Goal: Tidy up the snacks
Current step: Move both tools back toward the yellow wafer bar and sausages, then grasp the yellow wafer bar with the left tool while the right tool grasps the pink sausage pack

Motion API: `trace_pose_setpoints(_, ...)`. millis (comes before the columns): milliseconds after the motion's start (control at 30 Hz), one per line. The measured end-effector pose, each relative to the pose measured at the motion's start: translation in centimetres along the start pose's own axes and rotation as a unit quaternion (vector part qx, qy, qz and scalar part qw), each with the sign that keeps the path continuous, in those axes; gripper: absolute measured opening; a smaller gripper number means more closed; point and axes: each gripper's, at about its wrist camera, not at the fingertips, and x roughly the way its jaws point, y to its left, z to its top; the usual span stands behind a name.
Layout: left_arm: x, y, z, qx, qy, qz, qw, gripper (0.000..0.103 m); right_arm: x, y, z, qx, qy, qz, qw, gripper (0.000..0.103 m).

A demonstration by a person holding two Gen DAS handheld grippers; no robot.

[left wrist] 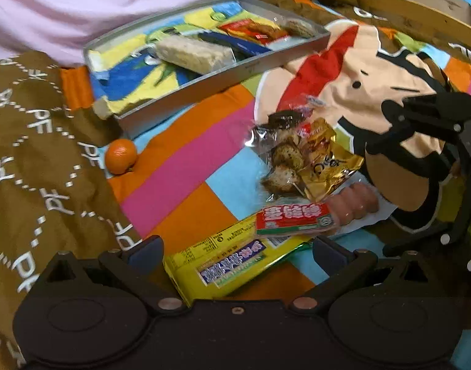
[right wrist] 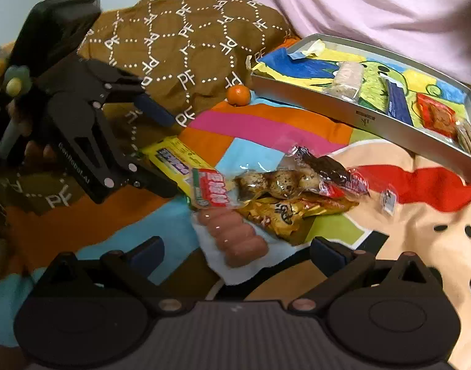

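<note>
A pile of snacks lies on a colourful quilt: a yellow packet, a sausage pack with a red label, a clear bag of quail eggs and a gold packet. A grey tray holds a rice bar, a blue bar and a red packet. My left gripper is open, its jaws astride the yellow packet. My right gripper is open, astride the sausages; it shows at the left wrist view's right edge.
A mandarin lies on the quilt by a brown patterned cover, near the tray's corner. A pink pillow lies behind the tray. A small wrapped sweet lies right of the pile.
</note>
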Motion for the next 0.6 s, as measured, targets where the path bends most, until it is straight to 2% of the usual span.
trace_pose_setpoints(133,1.7,0.8,0.4,0.024,0.019,-0.020,0.9993,0.102,1.3,-0.7,0.2,0.004,0.009,0.022,1.000,0.102)
trace_pose_setpoints(200,2.4,1.2,0.6,0.028,0.035,-0.038,0.9983,0.102,2.0,-0.9,0.3,0.008,0.018,0.033,0.999,0.094)
trace_pose_setpoints(267,2.7,1.3,0.5,0.029,0.040,-0.045,0.9978,0.102,2.2,-1.1,0.3,0.013,0.018,0.038,0.999,0.093)
trace_pose_setpoints(400,2.2,1.5,0.3,0.013,0.051,-0.070,0.9962,0.100,1.9,-1.2,0.3,0.017,0.023,0.042,0.999,0.087)
trace_pose_setpoints(600,0.9,0.7,-1.0,-0.021,0.070,-0.104,0.9919,0.099,1.4,-1.1,0.4,0.014,0.046,0.062,0.997,0.087)
